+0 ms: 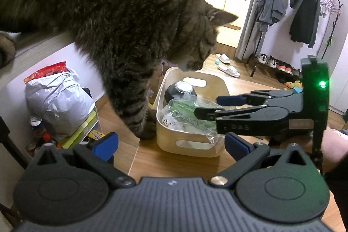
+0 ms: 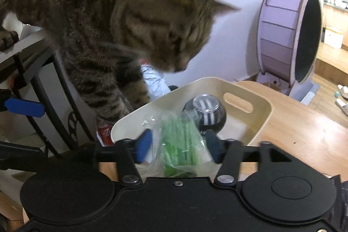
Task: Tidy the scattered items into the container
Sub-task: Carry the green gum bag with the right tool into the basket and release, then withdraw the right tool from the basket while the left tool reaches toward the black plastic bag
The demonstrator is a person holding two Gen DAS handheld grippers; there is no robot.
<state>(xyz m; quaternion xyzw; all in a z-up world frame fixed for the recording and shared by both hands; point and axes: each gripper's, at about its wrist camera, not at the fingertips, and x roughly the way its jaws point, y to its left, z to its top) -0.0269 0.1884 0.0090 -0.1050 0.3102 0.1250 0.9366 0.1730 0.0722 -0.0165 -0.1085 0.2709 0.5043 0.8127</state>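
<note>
From my feed: container (image 2: 258, 121) reads as smooth matt cream plastic. Bag (image 2: 180, 145) between my right gripper's (image 2: 180, 145) fingers is clear glossy crinkled film over green contents. Dark ball (image 1: 180, 91) has a shiny transparent cap. Table (image 2: 300, 127) is light wood, satin finish. Tabby cat (image 1: 121, 21) fur short, dense. Left gripper (image 1: 171, 144): matt black plastic, blue pads (image 1: 105, 142), bright metal screws

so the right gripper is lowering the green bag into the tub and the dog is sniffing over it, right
Not a dog: it is a tabby cat, as the right wrist view shows. The rest holds: the right gripper has the green bag at the tub, and the cat's head is over it.
</note>
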